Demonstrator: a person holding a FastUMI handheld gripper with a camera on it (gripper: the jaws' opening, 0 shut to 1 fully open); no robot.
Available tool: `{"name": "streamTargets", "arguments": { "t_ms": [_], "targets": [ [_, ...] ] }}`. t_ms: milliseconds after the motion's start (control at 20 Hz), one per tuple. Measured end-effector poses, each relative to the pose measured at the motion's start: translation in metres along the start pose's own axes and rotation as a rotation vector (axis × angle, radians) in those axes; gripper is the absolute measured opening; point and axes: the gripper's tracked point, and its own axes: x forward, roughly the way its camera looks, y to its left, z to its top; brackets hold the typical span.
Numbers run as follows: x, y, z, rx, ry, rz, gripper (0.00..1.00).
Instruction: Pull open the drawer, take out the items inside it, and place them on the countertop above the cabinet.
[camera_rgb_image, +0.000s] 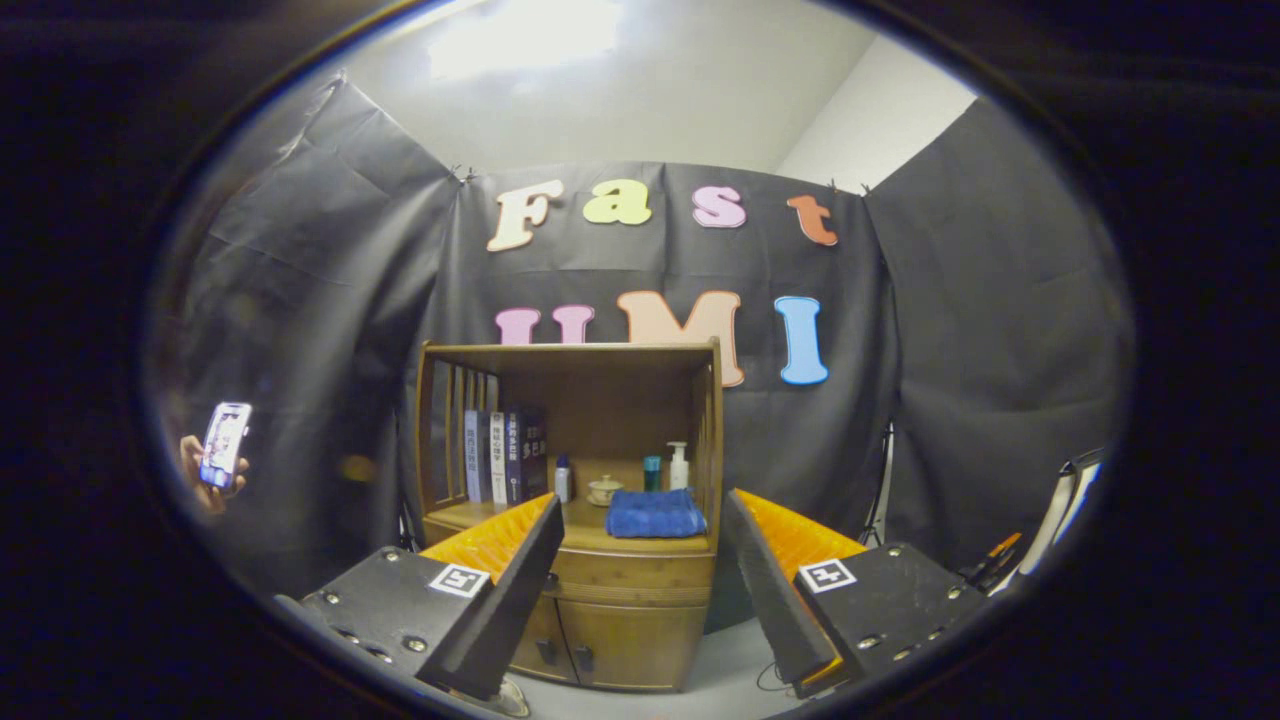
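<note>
Beyond the gripper (640, 590), well apart: wooden cabinet (600, 640) with closed drawer (625, 575) under its desk (590, 538); folded blue towel (655, 513), small bottles and a cup on that surface; upright books (505, 455) at rear. Gripper fingers spread wide, holding nothing, levelled at the drawer front. Risk, judged: drawer pull not discernible, so fingers may slip; crowded desk leaves little setting-down room.

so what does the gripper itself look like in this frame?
The gripper has two long wedge-shaped jaws with ribbed inner faces, standing wide apart. Each is mounted on a dark blocky carriage with visible screws and a square black-and-white fiducial tag on top.
</note>
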Motion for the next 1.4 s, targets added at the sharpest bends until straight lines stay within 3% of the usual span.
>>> {"name": "streamTargets", "arguments": {
  "t_ms": [350,650,900,1150,1400],
  "targets": [
    [0.023,0.007,-0.033,-0.023,0.050,-0.004,0.97],
    [0.086,0.071,-0.086,0.006,0.115,0.150,0.97],
    [0.135,0.105,-0.139,0.010,0.177,0.209,0.97],
    [0.186,0.098,-0.213,0.022,0.248,0.103,0.97],
    [0.209,0.113,-0.293,0.017,0.388,0.025,0.97]
  ]
}}
